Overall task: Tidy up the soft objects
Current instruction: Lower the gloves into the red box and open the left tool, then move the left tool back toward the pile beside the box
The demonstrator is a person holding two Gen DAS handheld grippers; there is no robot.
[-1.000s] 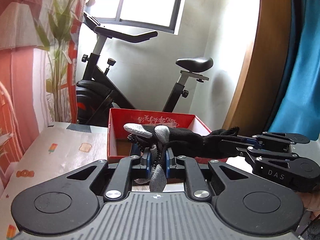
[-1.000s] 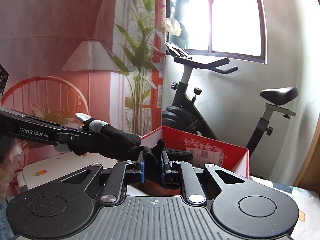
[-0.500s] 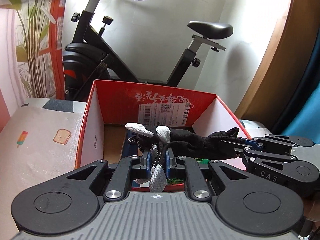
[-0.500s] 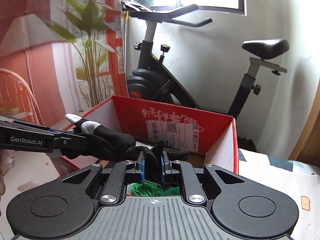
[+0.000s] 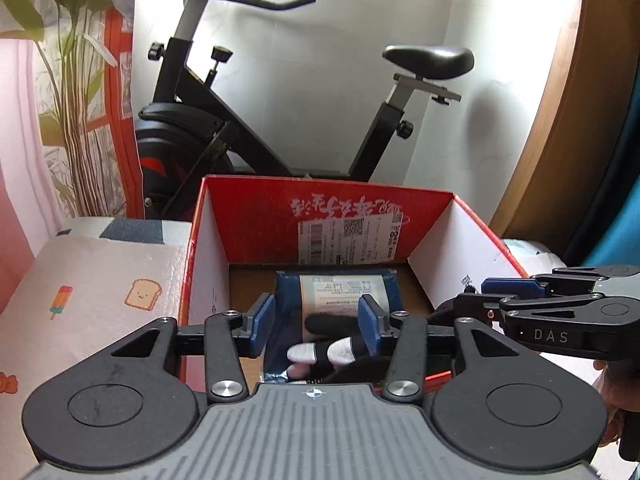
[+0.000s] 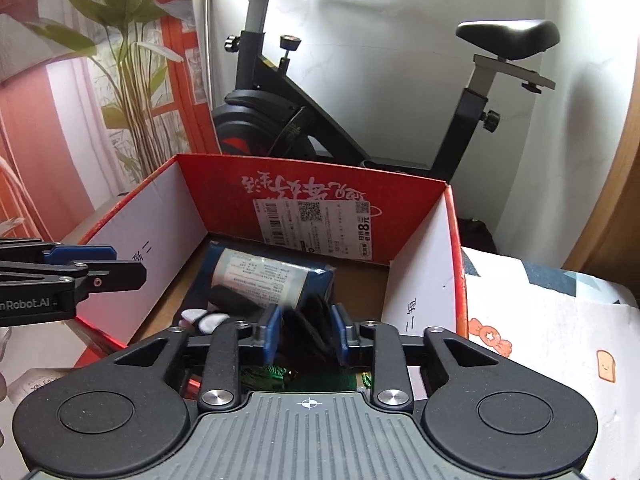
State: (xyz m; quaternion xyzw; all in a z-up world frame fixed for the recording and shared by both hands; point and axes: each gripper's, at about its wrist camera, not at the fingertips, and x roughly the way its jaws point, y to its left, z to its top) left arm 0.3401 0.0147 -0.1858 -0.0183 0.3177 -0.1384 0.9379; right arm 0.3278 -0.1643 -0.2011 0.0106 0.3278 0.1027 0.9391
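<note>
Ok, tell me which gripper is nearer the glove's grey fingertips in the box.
Left. The left gripper is open right above the glove's grey fingertips; the right gripper is open over the glove's black cuff end, farther along.

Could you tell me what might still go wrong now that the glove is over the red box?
1. The right gripper has just been opening, but the glove cuff is between its pads; it could snag and lift out on withdrawal.
2. The glove lies on the blue packet and might slide off it.
3. The left gripper, just opened, sits low inside the red box and could knock its wall.
</note>
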